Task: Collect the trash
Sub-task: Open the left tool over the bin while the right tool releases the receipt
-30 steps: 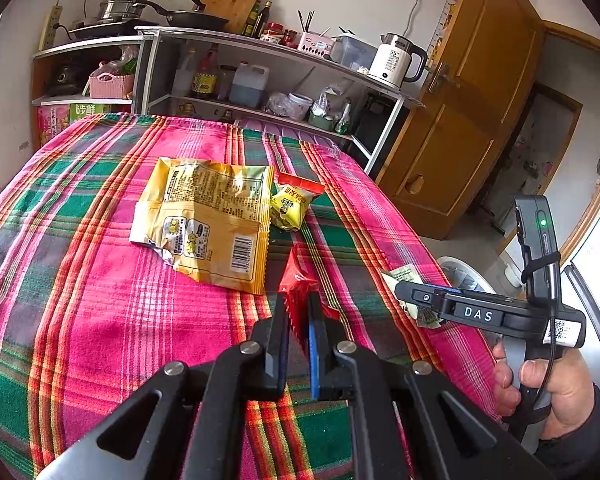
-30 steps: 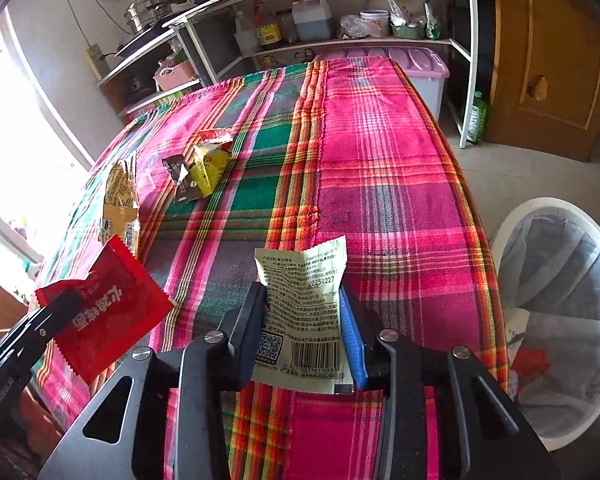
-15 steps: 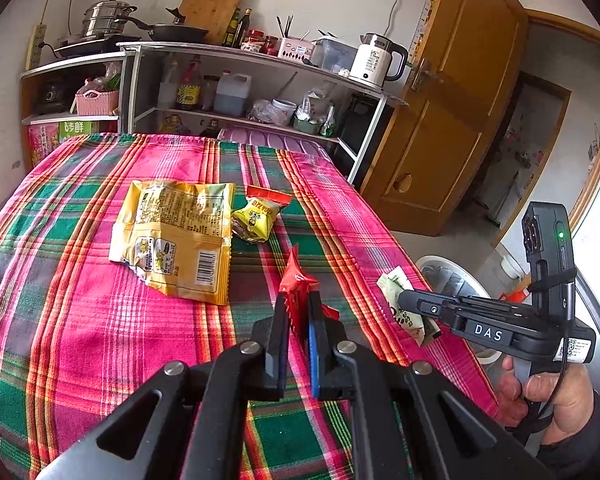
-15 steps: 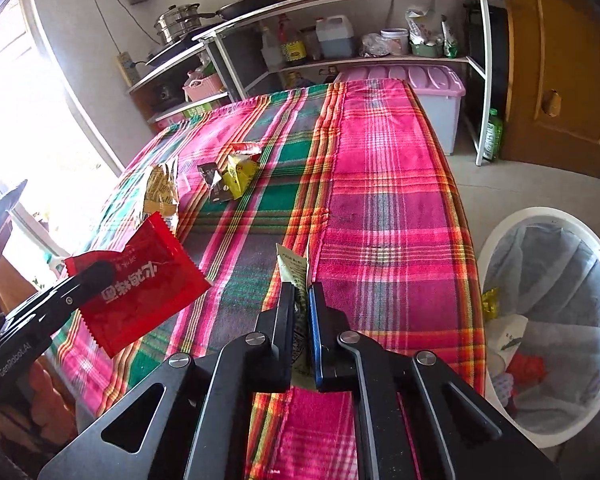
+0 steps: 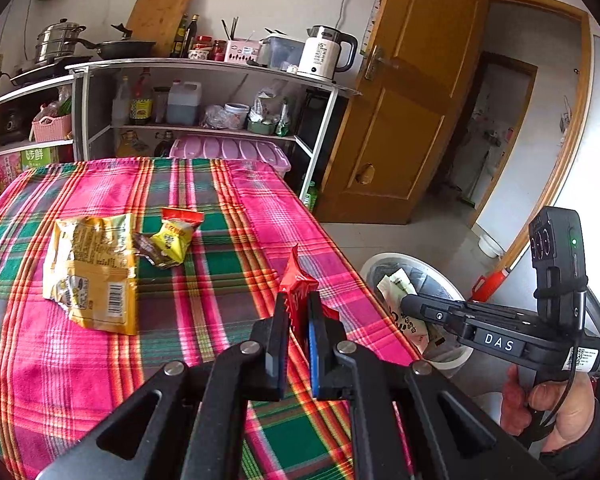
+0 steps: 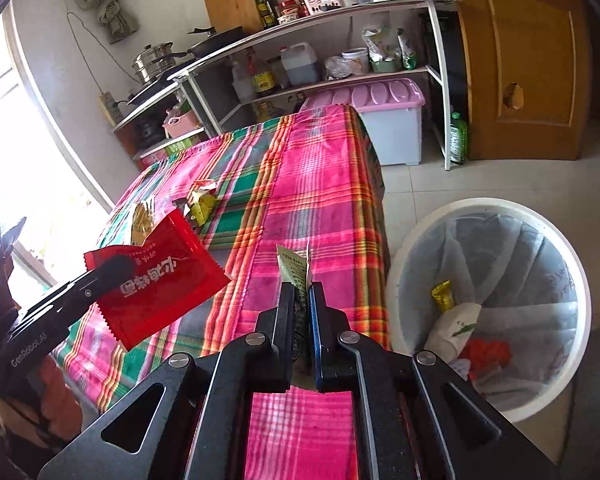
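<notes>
Left gripper [image 5: 298,312] was clenched on a red wrapper [image 5: 296,280], pinched near one lower edge, the sheet standing edge-on between the jaws above the near part of the table [image 5: 40,360]. From the right wrist view the same wrapper hung flat and broad, unsupported beyond the pinch.

Right gripper [image 6: 300,300] was clenched on a green wrapper [image 6: 294,268], also edge-on, held over the table's right edge, close to the bin [image 6: 560,248] on the floor just beside the table. The bin, lined with a bag, already held several scraps.

Farther out on the cloth: a yellow bag [image 5: 92,272] lying flat, and just beside it a small yellow packet [image 5: 172,240] touching a dark scrap [image 5: 148,246] and a red scrap [image 5: 182,214]. Shelves [image 5: 204,68] stood beyond the table's far end.

Judgement: both held wrappers look very light, thin and limp, with slick film; a pinch near an edge seems enough, but they may flutter or cling on release. The yellow bag lies flat, so its raised, crumpled near corner looks the best place to take hold. The small packet is puffed and should pinch easily across its body.
</notes>
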Tool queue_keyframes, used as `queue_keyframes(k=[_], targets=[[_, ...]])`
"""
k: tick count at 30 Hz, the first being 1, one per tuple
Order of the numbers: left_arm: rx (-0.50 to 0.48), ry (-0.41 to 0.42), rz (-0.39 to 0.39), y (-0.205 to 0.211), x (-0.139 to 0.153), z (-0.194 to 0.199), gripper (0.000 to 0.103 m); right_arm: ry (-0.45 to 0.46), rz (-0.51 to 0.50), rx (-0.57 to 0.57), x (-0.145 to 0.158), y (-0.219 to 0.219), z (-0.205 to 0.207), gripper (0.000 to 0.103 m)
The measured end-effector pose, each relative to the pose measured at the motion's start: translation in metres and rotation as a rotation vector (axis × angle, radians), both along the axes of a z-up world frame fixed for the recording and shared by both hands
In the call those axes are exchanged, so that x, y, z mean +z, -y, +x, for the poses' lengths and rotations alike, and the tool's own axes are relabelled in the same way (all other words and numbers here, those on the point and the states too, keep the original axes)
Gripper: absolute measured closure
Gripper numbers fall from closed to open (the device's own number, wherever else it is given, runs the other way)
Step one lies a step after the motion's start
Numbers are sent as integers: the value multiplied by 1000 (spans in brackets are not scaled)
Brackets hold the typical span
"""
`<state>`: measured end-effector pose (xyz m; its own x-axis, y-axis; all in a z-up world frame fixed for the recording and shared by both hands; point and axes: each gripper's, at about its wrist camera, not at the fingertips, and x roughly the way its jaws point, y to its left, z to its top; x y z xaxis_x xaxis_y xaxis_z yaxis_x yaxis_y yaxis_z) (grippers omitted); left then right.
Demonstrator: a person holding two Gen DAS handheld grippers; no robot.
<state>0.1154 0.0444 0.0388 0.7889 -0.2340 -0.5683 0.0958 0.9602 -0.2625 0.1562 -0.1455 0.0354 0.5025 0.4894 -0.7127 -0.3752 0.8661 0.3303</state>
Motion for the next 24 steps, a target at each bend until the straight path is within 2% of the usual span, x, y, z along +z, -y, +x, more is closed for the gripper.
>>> queue_keyframes(k=[14,24], targets=[[-177,-24,27,97,-7,54,95,-19,12,-173,-15,93,9,96],[-251,-78,44,142,-26,83,95,-64,22,-236,-37,130,17,96]])
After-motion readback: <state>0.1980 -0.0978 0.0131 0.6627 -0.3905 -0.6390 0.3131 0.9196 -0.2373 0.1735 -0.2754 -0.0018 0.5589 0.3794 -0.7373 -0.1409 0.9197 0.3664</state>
